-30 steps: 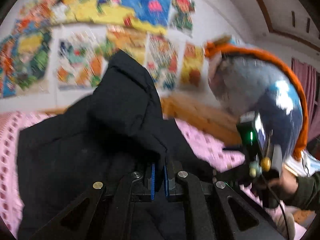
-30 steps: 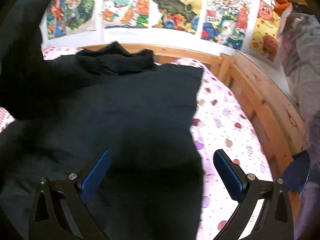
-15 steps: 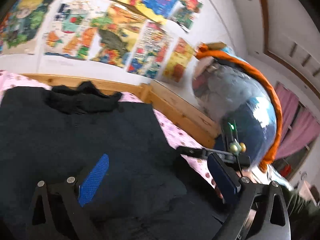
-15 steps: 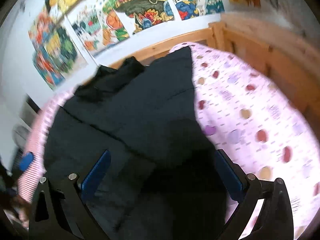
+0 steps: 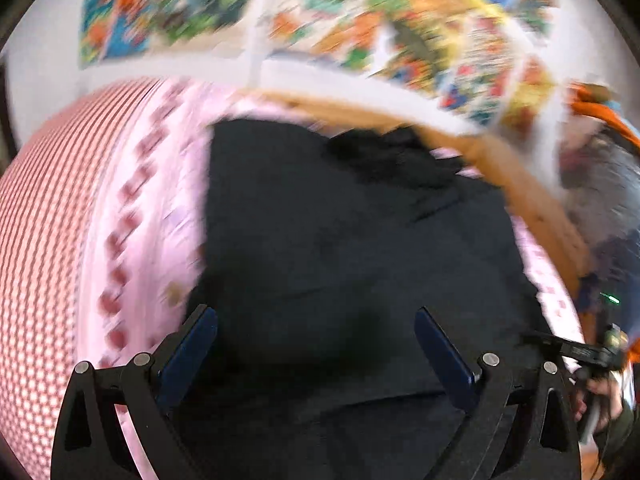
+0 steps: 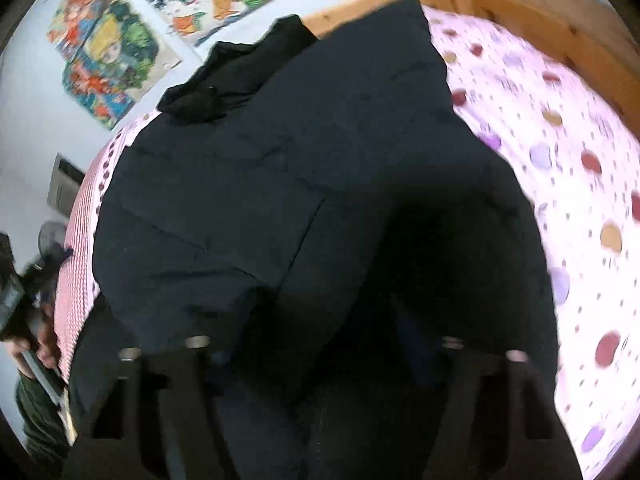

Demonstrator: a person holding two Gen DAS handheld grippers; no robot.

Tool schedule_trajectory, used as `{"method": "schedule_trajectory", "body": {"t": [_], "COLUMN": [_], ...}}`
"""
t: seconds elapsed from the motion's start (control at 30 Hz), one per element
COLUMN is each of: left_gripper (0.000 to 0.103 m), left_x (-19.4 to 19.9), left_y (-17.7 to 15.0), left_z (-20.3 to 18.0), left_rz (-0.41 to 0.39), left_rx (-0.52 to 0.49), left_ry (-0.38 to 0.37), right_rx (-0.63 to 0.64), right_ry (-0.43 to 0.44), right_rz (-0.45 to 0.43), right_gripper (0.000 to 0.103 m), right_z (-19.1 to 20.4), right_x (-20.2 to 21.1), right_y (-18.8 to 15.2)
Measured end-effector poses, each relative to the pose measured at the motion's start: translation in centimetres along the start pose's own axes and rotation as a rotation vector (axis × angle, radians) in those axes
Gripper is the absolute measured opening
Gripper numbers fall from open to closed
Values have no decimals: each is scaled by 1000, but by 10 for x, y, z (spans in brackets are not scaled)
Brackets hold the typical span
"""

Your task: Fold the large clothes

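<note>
Left wrist view: left gripper spread wide, nothing between its blue pads, black jacket flat on pink bedsheet just ahead; right gripper, jaws just closing, sunk in jacket's near hem, grip not discernible.

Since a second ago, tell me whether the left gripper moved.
Yes. The left gripper let go, open now, swinging left: the wooden bed rail slid rightward in view.
</note>
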State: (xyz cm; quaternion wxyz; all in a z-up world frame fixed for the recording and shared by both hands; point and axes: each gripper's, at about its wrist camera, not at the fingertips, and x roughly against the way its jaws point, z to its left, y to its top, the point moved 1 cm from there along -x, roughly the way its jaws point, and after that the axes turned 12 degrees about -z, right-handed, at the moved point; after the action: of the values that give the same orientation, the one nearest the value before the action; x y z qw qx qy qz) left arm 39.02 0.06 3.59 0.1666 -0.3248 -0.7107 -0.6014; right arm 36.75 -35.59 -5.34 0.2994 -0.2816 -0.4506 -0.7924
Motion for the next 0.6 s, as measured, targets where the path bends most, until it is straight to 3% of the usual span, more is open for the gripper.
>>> {"method": "schedule_trajectory", "body": {"t": [0.07,0.1,0.13,0.27,0.4,0.47,0.6], "left_gripper": [98,98,98,98,98,98,98], "left_x": [-7,-9,-9,-5,-1,2,-8], "left_y": [2,3,5,12,15,17,23], "left_z": [14,19,21,11,-11,-23,-41], "left_rz": [39,47,45,3,-41,-71,-100], "left_rx": [49,72,87,35,-81,-131,-190], "left_ry": [20,15,7,-15,-43,-64,-62], "right_rx": [7,14,28,112,246,326,345], "right_ry": [-18,-35,-59,-48,-76,-140,-226], "right_rz": [10,4,-6,-90,-244,-326,-357], "right_gripper": [37,17,7,3,3,3,3], "right_z": [9,12,14,30,56,69,57], "right_x": [-1,2,5,27,58,65,60], "right_y": [0,-1,1,20,46,63,86]}}
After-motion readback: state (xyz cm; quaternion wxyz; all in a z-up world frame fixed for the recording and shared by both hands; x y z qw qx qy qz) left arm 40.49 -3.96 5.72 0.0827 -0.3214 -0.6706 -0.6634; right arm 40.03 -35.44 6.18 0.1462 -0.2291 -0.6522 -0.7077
